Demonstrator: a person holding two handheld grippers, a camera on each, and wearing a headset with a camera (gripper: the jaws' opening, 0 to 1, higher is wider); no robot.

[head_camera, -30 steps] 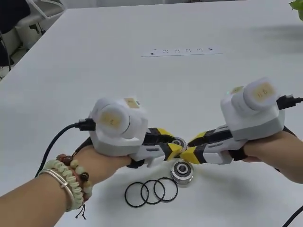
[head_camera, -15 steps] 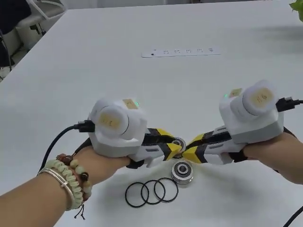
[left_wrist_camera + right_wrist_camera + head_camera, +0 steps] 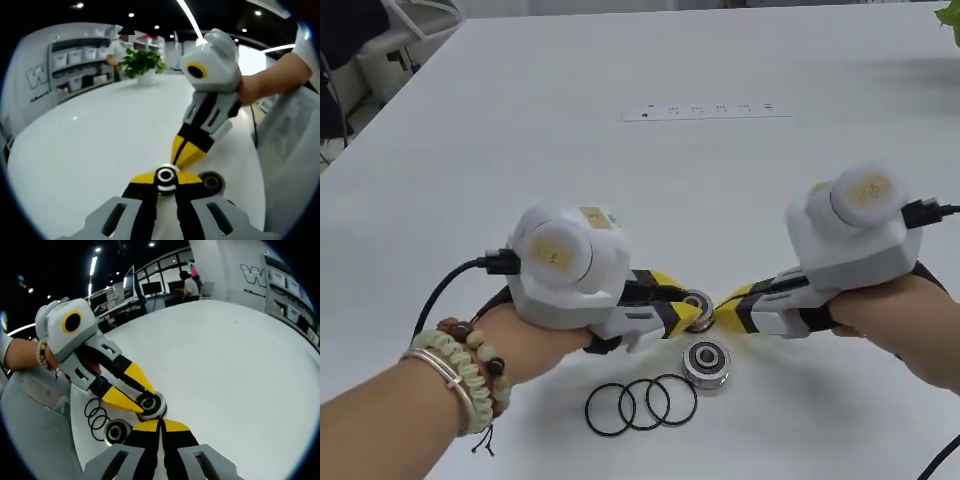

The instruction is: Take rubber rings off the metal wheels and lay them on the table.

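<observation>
Head view first: my left gripper [image 3: 686, 314] is clamped on a metal wheel [image 3: 698, 303], holding it just above the white table [image 3: 620, 190]. My right gripper [image 3: 724, 304] comes in from the opposite side with its jaws pressed together and its tips right at that wheel's rim. Whether they pinch a ring there, I can't tell. Just below, a second wheel [image 3: 705, 362] lies flat on the table. Beside it, three rubber rings [image 3: 640, 403] lie in an overlapping row. Right gripper view agrees: closed tips meet the metal wheel.
</observation>
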